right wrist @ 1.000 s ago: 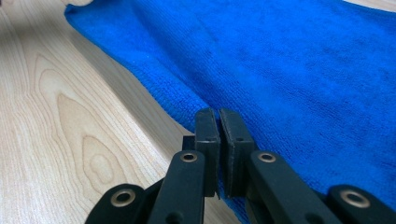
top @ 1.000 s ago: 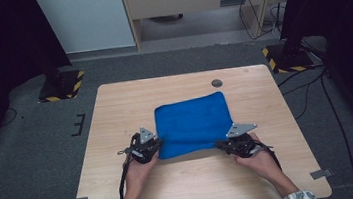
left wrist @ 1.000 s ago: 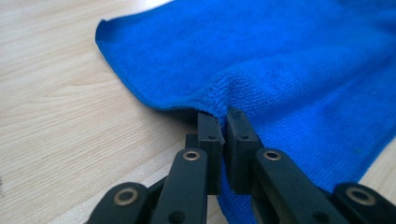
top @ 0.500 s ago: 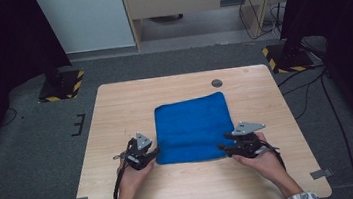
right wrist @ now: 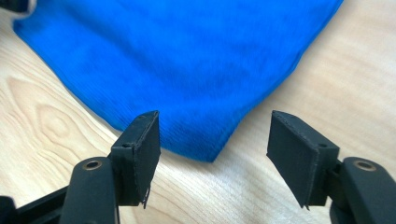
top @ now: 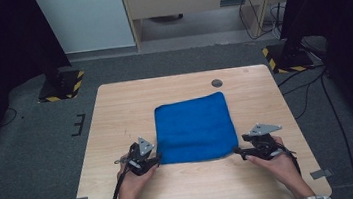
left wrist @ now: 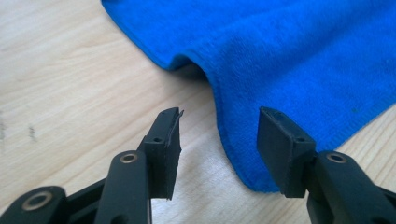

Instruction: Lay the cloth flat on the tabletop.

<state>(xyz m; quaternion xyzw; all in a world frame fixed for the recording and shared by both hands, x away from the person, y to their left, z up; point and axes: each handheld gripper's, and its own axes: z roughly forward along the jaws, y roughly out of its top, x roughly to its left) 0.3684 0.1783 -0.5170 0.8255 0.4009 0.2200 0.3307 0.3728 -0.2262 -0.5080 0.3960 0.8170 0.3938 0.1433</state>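
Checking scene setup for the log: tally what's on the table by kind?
Blue cloth: 1
Hand-held grippers, both open at the cloth's near corners: 2, left gripper and right gripper
Dark round grommet in the table top: 1
Total: 4

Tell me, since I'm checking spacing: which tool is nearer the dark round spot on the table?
Right. The right tool sits at the towel's near right corner, below the spot; the left tool is at the near left corner, farther off.
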